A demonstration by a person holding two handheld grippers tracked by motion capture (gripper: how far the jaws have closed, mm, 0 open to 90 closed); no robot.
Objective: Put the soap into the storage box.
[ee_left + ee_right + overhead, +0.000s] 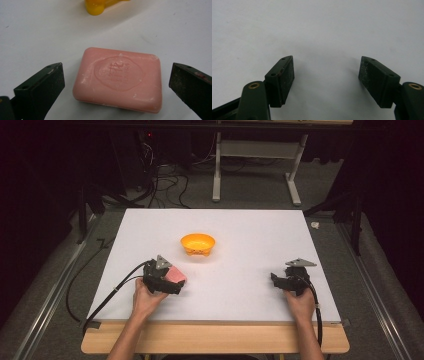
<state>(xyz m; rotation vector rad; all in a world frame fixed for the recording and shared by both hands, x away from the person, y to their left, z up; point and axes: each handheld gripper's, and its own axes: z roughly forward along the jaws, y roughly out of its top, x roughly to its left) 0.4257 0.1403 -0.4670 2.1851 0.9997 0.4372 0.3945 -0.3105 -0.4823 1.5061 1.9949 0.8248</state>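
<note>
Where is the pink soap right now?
The soap lies flat on the white table, between the open fingers of the left gripper, at the near left in the high view, nearer than the orange bowl.

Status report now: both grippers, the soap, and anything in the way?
Left gripper open, fingers either side of the soap, not touching. Right gripper open, nothing between. Soap flat on the table. Bowl beyond, clear.

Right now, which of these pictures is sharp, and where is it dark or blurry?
High view: white table brightly lit, surroundings dark, slightly soft. Left gripper view: pink soap sharp enough to show its stamp, yellow bowl blurred at the top. Right gripper view: even light, faint shadows.
</note>
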